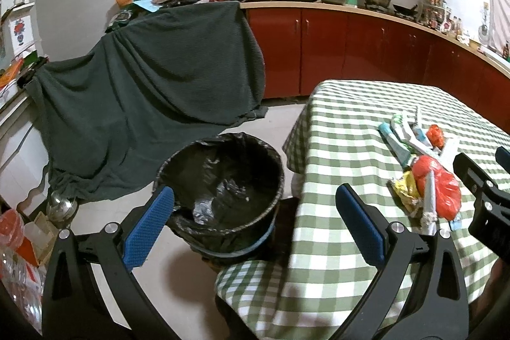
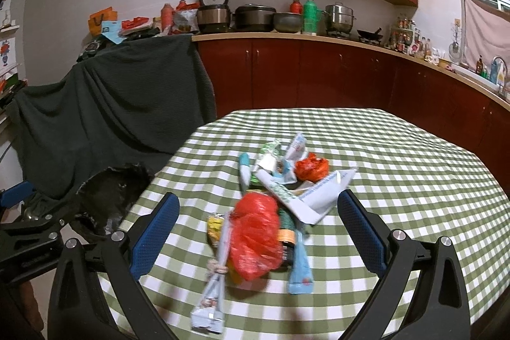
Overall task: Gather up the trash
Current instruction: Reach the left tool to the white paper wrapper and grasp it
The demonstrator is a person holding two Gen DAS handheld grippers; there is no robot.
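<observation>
Beside table edge [image 1: 302, 129]: bin [image 1: 223, 193]; left tool [image 1: 255, 222] agape, empty.

Your trash lies in one loose heap on the green-checked worktop [image 2: 414, 180], toward its left edge. Nearest you sits a crumpled red plastic bag [image 2: 256, 239], with a long pale wrapper [image 2: 213, 282] slanting beside it and a yellow packet [image 2: 214, 225] tucked behind. Farther back you have flattened white-and-blue tubes [image 2: 306, 193] and a small red wad [image 2: 310, 169]. The black-lined bin [image 1: 223, 180] stands open on the floor, just off the worktop's left edge.
</observation>
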